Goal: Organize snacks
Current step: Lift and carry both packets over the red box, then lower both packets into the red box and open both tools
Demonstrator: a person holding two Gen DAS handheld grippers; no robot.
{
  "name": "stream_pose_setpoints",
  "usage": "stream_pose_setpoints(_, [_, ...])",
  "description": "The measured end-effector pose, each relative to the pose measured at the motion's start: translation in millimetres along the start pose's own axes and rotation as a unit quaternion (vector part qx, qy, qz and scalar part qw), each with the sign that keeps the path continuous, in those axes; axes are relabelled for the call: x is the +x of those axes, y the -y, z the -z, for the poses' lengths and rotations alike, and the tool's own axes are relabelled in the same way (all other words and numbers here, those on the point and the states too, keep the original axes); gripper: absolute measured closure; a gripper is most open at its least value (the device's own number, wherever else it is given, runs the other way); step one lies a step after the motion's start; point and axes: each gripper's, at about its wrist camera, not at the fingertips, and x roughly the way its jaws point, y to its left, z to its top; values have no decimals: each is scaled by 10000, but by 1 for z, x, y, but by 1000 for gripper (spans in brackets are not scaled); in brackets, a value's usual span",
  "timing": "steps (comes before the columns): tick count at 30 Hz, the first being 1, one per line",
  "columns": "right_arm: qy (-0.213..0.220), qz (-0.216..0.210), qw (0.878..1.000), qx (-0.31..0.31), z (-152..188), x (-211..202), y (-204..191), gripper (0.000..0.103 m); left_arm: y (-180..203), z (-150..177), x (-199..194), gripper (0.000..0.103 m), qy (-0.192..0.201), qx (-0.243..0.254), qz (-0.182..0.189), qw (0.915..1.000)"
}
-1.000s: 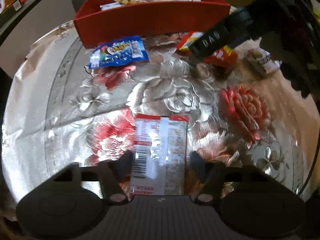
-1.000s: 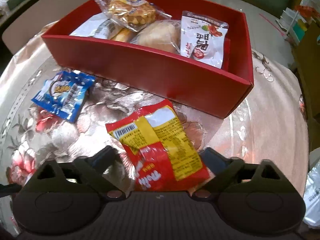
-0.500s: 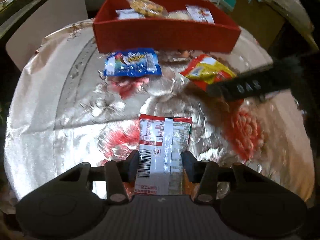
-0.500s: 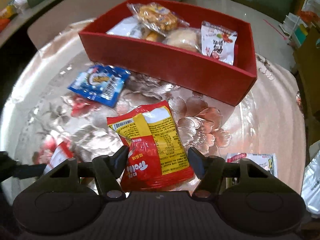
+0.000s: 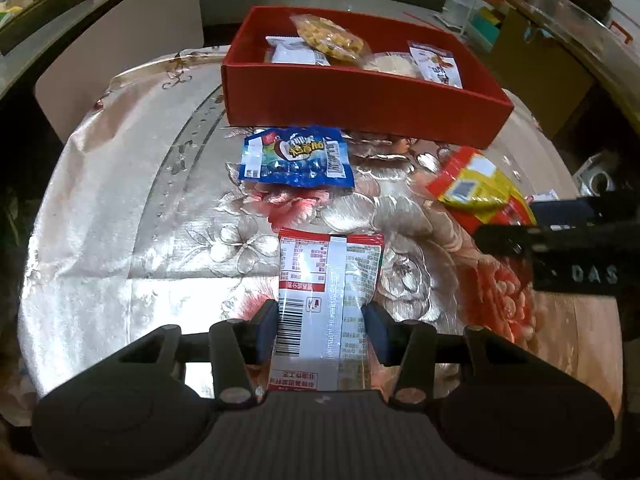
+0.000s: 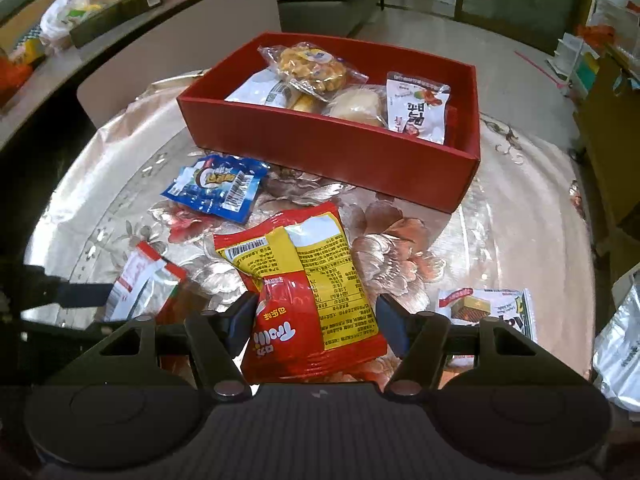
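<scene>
My left gripper [image 5: 320, 322] is shut on a silver and red snack packet [image 5: 328, 272], barcode side up, over the flowered tablecloth [image 5: 120, 240]. My right gripper [image 6: 316, 318] is shut on a red and yellow snack packet [image 6: 304, 272], which shows in the left wrist view as the red and yellow packet [image 5: 476, 188] at the right. A red box [image 6: 332, 148] with several snacks inside stands at the far side of the table. In front of the box lies a blue snack packet [image 5: 296, 158], untouched.
A white and red packet [image 6: 488, 308] lies on the cloth right of my right gripper, and a silver bag [image 6: 620, 344] sits at the right edge. Cardboard boxes [image 6: 608, 120] stand beyond the table's right side. A counter with packages [image 6: 80, 20] runs along the far left.
Both grippers closed on their packets and rose with them, so the table looks farther away. The right gripper drew back from the red box toward the near right.
</scene>
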Motion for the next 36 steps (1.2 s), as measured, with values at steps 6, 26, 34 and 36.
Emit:
stream_pose_setpoints(6, [215, -42, 9997, 106, -2, -14, 7, 32, -4, -17, -12, 62, 273, -162, 118, 9994])
stream_pose_setpoints(26, [1321, -102, 9887, 706, -44, -63, 49, 32, 1, -96, -43, 62, 1256, -326, 361, 9909])
stream_pose_setpoints(34, [1498, -136, 9859, 731, -68, -60, 52, 32, 0, -128, -35, 62, 1455, -451, 310, 9879])
stream_pose_setpoints(36, [1543, -148, 9850, 754, -74, -59, 53, 32, 1, -134, -33, 62, 1499, -448, 269, 9873])
